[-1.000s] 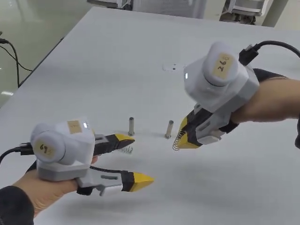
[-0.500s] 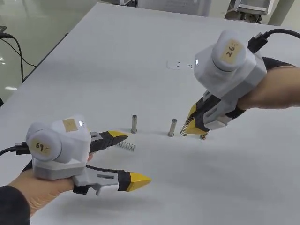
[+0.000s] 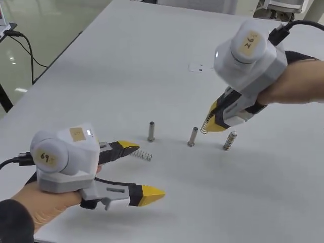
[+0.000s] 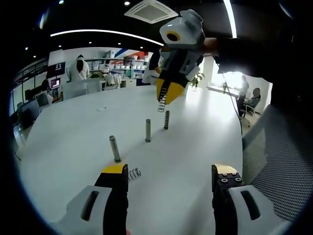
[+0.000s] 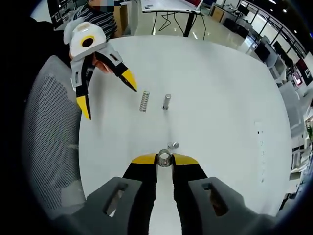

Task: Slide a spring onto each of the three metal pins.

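Right gripper (image 3: 213,123): clenched on a spring (image 3: 204,124), coil pinched between the yellow tips and hanging just off them. Just below and slightly ahead of those tips, the middle pin (image 3: 193,136), bare and upright, near the spring's lower end but apart from it; seen almost end-on just past the jaws in the right gripper view. Just back of the tips, on the side away from the other gripper, the third pin (image 3: 232,134), already sleeved by a seated spring (image 3: 229,143) down most of its length. Farther out ahead of the tips, toward the other hand, the last pin (image 3: 151,131), bare as well. Left gripper (image 3: 145,170): released, jaws spread wide, grasping nothing, held low over the table (image 3: 101,76). Right beside its upper tip, a loose spring (image 3: 142,155) lying flat on its side; touching or not, too close to call. By this reckoning: one pin of three done, the second spring in hand and not yet threaded, the last pin waiting with its spring down on the surface. Next, most likely: centring the coil's open end over the middle pin's top and lowering it straight, to avoid catching on the rim or knocking the pin over.
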